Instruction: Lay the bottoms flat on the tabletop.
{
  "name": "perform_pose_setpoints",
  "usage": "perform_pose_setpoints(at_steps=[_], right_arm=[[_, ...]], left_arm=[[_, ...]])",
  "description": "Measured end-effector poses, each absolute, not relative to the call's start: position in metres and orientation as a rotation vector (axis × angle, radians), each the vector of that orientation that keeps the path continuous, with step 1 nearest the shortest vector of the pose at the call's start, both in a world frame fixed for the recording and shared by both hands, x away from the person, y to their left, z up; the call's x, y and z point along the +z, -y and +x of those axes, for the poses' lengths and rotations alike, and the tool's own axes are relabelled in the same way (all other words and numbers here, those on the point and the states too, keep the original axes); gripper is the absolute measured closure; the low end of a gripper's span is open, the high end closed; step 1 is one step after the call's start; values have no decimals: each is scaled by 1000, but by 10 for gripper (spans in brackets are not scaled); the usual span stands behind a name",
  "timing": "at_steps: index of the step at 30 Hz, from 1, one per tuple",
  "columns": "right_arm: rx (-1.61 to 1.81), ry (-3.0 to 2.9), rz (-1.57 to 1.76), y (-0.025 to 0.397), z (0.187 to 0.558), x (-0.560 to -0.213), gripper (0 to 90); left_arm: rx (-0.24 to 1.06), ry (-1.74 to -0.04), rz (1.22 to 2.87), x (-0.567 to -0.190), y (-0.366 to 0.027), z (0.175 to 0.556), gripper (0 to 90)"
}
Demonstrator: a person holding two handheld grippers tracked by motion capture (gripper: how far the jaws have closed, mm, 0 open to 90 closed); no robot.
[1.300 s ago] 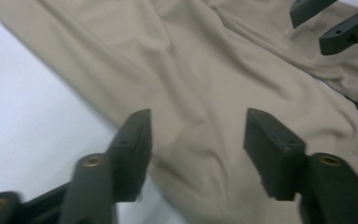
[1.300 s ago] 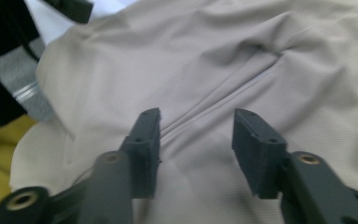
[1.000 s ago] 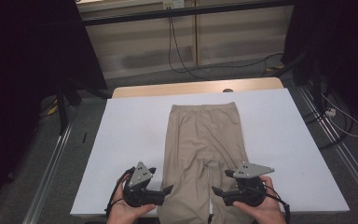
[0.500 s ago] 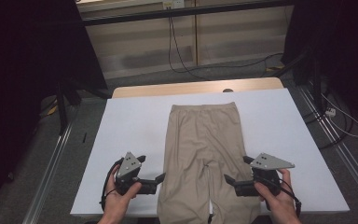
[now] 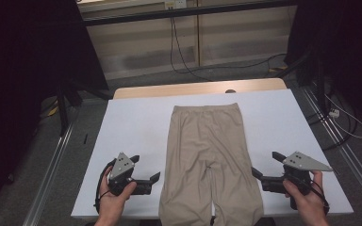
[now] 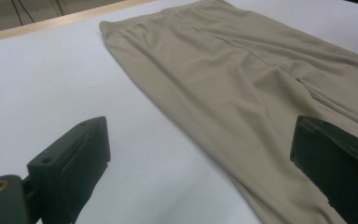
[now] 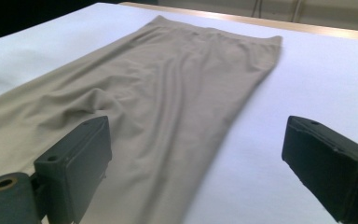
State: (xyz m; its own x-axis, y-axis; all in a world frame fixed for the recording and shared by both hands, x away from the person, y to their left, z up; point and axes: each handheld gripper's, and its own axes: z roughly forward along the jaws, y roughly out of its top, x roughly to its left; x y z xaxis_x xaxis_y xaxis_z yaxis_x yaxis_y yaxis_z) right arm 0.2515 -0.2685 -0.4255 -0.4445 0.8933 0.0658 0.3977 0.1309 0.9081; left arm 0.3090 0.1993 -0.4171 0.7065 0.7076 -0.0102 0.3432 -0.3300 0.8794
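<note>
Left gripper [image 5: 156, 178], 7 o'clock, jaws wide apart, empty; right gripper [image 5: 256, 172], 5 o'clock, same. Beige trousers [image 5: 207, 155] flat at table [image 5: 136, 122] centre, waistband toward 12, legs overhanging near edge. Risk: thin fabric, pinch catching one layer only, or uneven pull wrinkling it.

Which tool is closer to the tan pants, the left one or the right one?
Right, by a little. The right tool has its tip at the edge of the tan pants; the left tool sits just off the opposite edge on the white table.
</note>
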Motion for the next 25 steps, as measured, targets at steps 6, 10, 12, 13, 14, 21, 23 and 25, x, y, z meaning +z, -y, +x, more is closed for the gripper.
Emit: perform_pose_setpoints(at_steps=[6,10,12,13,14,21,23,25], right_arm=[[1277,-1842,1296,291,251,-434,67],[1281,-1795,1315,295,247,-433,66],[1283,-1792,1305,294,247,-433,67],[1279,-1789,1296,293,247,-433,67],[1288,-1790,1291,292,247,-433,67],[1299,-1814,1261,288,247,-433,66],[1290,-1817,1258,288,249,-434,66],[1290,-1815,1266,288,251,-435,66]], left_arm=[[486,-869,1900,-420,-218,314,52],[475,-856,1880,-419,-226,310,49],[502,-880,1863,-420,-228,307,43],[503,-895,1875,-421,-227,307,41],[492,-899,1874,-422,-227,308,41],[489,-895,1857,-420,-224,305,42],[480,-905,1869,-421,-223,308,42],[479,-909,1869,-421,-223,309,44]])
